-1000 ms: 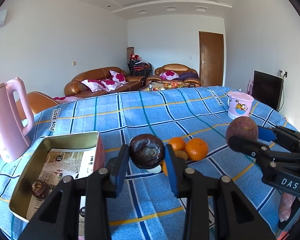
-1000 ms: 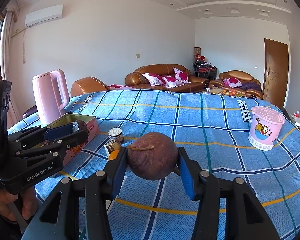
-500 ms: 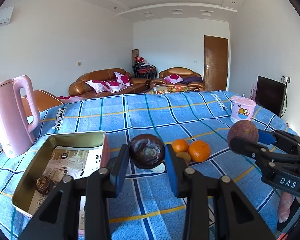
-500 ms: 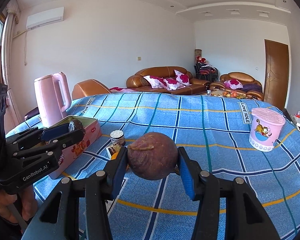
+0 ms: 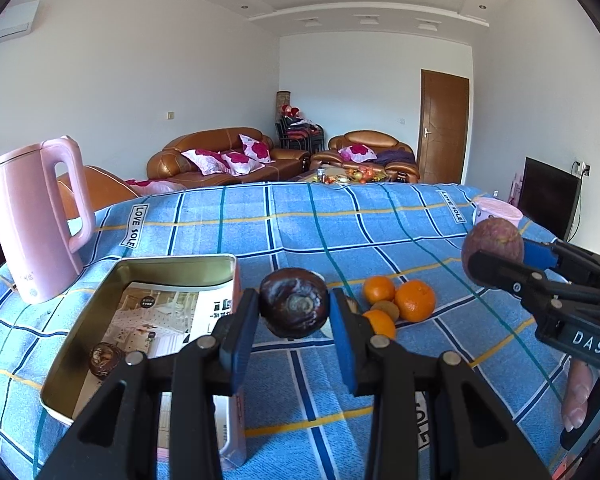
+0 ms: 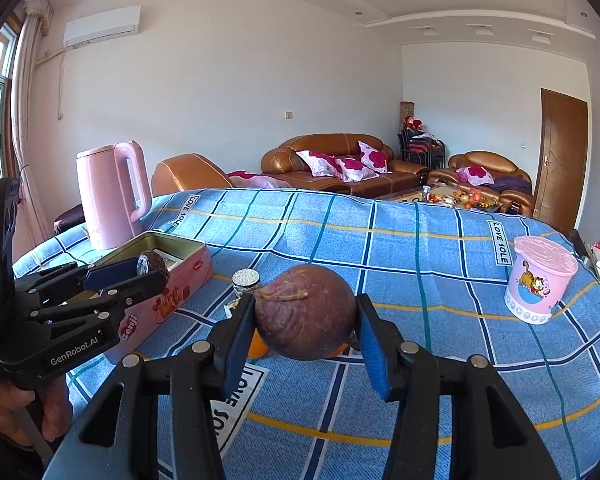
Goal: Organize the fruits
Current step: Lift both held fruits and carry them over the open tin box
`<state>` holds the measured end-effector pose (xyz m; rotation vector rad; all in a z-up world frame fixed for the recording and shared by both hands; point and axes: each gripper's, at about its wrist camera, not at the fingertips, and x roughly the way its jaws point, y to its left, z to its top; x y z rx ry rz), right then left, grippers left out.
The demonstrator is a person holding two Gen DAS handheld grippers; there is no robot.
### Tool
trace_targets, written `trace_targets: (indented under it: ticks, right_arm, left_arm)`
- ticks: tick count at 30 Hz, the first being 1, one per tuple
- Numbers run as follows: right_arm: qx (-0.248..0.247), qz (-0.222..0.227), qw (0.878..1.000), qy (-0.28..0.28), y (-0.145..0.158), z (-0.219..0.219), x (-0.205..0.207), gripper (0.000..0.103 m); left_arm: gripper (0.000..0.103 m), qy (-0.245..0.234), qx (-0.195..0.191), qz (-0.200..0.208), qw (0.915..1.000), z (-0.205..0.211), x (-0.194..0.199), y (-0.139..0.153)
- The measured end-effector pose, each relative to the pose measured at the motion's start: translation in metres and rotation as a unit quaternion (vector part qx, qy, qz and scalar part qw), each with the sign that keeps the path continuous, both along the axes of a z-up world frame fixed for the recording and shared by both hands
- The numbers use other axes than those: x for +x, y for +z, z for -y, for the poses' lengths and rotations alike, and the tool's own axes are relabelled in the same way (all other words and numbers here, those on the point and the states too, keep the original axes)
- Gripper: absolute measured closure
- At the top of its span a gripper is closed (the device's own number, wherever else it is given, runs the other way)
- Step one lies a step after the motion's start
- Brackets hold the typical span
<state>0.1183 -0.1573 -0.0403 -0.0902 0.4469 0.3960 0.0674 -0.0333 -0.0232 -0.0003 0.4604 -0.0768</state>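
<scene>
A person's left gripper (image 5: 294,314) held a dark, wrinkled passion fruit (image 5: 293,307) clenched between its blue-padded jaws, lifted above a tabletop (image 5: 340,240) draped in a blue checked cloth. Beside it, the right gripper (image 6: 305,326) had its jaws clamped on a larger, reddish-purple passion fruit (image 6: 306,312), dried stem uppermost, also raised clear of the cloth.

To the left of the dark fruit stood an open metal tin (image 5: 100,320) lined with a printed leaflet; one small dark fruit (image 5: 105,359) lay in its near left corner. Seen from the right wrist, the tin's outer wall was pink with printed lettering.

A cluster of three oranges (image 5: 415,300) rested on the cloth just behind the left gripper's right jaw, with a small brown fruit (image 5: 385,310) touching them in the middle. A pink kettle (image 5: 36,220) stood at the far left, just beyond the tin. A pink lidded tub with a cartoon cat (image 6: 540,280) sat well apart on the right side. A small foil-topped jar (image 6: 246,280) stood between the tin and the larger fruit. Fingers of the person's hand (image 6: 24,412) showed under the left gripper's handle.
</scene>
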Motion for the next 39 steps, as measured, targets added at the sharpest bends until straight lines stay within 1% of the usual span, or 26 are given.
trace_targets:
  ticks: [3, 12, 16, 20, 24, 29, 39]
  right_arm:
    - [-0.006, 0.008, 1.000, 0.007, 0.011, -0.005, 0.003, 0.052]
    - [0.013, 0.011, 0.999, 0.038, 0.049, -0.014, 0.020, 0.052]
    - [0.020, 0.013, 0.998, 0.056, 0.063, -0.030, 0.031, 0.052]
    - [0.033, 0.008, 0.997, 0.075, 0.070, -0.050, 0.044, 0.052]
    - [0.040, -0.002, 0.995, 0.091, 0.065, -0.071, 0.053, 0.052]
    - [0.052, -0.023, 0.993, 0.105, 0.046, -0.090, 0.058, 0.052]
    - [0.057, -0.067, 0.988, 0.123, 0.009, -0.120, 0.071, 0.052]
  left_arm:
    - [0.065, 0.006, 0.001, 0.000, 1.0000, -0.006, -0.001, 0.003]
    - [0.065, 0.032, 0.005, -0.011, 0.9994, -0.027, 0.005, 0.006]
    - [0.065, 0.046, 0.006, -0.014, 0.9988, -0.042, 0.009, 0.009]
    - [0.065, 0.064, 0.012, -0.017, 0.9977, -0.057, 0.012, 0.011]
    - [0.065, 0.079, 0.015, -0.027, 0.9964, -0.071, 0.017, 0.009]
    - [0.065, 0.093, 0.016, -0.047, 0.9944, -0.084, 0.023, 0.001]
    - [0.065, 0.096, 0.020, -0.078, 0.9922, -0.094, 0.030, -0.015]
